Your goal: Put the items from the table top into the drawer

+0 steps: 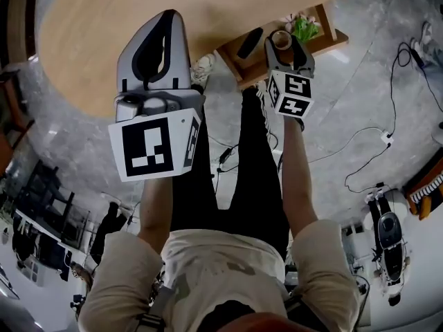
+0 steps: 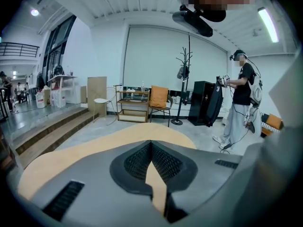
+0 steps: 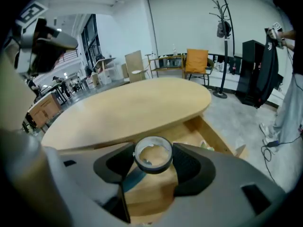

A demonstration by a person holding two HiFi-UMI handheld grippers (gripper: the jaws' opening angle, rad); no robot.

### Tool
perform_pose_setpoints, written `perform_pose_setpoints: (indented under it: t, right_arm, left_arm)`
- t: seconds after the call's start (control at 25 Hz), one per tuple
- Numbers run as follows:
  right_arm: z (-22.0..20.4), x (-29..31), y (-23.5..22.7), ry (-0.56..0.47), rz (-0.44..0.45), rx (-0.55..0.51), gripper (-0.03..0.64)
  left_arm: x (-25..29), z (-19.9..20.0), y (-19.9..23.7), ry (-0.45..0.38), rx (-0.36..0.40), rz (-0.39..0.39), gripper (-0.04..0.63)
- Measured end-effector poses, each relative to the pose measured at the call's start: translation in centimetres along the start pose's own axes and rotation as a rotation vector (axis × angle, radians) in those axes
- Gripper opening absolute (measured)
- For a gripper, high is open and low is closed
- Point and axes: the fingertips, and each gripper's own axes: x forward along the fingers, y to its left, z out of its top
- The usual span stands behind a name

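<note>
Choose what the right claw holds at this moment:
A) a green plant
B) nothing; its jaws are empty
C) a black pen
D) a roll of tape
D: in the right gripper view, the right claw is closed on a roll of tape, a dark ring with a pale inside. It holds the roll above the open drawer.

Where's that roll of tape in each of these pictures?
Head view: tape roll at upper right, between the right gripper's jaws.
Left gripper view: not in it.
Right gripper view: lower centre, clamped between the jaws.
Shared landmark: the wooden table.
</note>
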Motion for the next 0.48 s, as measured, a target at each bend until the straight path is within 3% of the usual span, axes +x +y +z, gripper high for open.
perform_pose_setpoints:
  t: [0.2,0.48]
  right_arm:
    - [-4.2,1.9,-1.0,0.127,0.006,-0.051,0.264]
    - [-5.2,3.2,-1.9,0.166,-0.016,-0.056,0.264]
  left_arm:
    - [1.7,0.0,-2.5,0.016,0.042,-0.036,0.008]
    - [3.0,-0.4,-5.6,0.033,0.053,-0.082,0.008]
